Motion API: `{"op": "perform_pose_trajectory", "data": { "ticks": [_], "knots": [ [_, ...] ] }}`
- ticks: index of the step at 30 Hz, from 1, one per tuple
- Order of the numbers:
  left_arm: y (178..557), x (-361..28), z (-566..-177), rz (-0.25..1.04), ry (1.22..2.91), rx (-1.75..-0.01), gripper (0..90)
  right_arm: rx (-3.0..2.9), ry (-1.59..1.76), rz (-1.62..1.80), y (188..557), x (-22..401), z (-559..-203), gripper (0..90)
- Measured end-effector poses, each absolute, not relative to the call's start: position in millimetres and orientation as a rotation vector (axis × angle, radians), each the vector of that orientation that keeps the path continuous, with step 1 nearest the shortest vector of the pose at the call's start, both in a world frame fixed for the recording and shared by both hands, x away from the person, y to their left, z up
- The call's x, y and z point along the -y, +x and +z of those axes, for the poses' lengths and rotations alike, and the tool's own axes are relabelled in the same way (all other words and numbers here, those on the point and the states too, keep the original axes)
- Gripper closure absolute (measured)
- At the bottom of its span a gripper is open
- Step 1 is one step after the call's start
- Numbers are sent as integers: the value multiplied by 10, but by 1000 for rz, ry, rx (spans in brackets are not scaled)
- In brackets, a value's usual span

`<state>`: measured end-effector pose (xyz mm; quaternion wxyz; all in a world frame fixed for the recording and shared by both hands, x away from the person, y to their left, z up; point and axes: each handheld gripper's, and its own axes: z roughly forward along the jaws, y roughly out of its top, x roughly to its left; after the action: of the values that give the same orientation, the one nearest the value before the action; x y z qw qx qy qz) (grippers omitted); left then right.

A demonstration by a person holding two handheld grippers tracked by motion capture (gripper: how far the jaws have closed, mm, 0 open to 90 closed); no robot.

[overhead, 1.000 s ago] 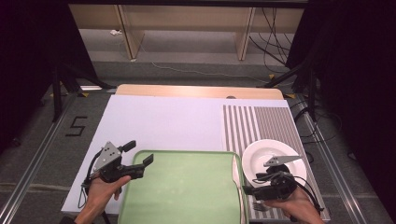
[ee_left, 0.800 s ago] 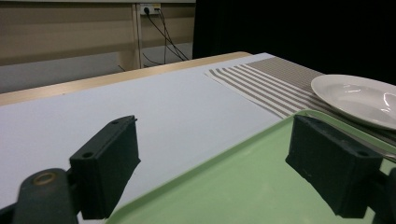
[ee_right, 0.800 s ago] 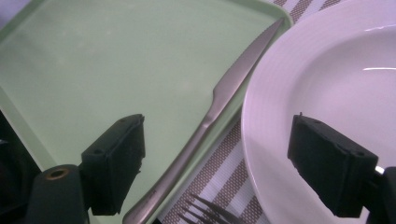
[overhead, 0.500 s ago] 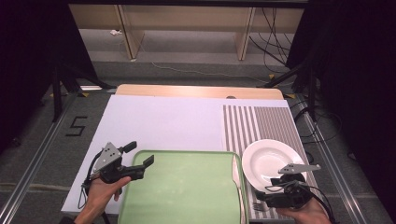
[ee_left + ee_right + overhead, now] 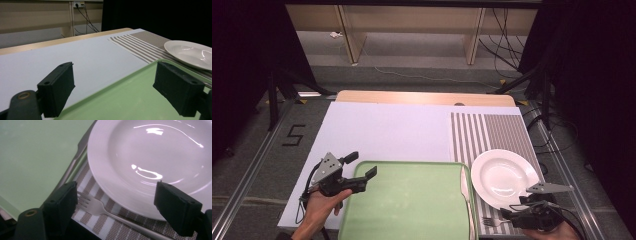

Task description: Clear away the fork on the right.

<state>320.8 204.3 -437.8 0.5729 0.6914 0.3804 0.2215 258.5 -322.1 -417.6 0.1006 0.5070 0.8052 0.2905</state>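
Right gripper view, fork (image 5: 100, 208) lying flat, tines toward green tray (image 5: 32, 155), right claw (image 5: 120, 207) spread

The fork (image 5: 100, 208) handle runs off the bottom edge, partly under the plate (image 5: 155, 157) rim.

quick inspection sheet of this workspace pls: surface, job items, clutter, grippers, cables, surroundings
Surface: white table top, striped placemat at right.
Job's things: white plate on the placemat; fork beside the plate's near rim; knife at the right edge of the green tray.
Clutter: nothing seen.
Grippers: left gripper open over the tray's left corner; right gripper open above the fork.
Cables: floor cables behind the table.
Surroundings: wooden shelving, dark curtains.
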Motion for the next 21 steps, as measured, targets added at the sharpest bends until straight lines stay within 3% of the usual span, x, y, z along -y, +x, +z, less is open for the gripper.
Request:
{"op": "perform_pose_trajectory", "data": {
  "ticks": [21],
  "knots": [
    [3209,-2037,-4375,518,1628,-882,157,-2364,1683,694,2550,3583,-4280,206]
  ]
}}
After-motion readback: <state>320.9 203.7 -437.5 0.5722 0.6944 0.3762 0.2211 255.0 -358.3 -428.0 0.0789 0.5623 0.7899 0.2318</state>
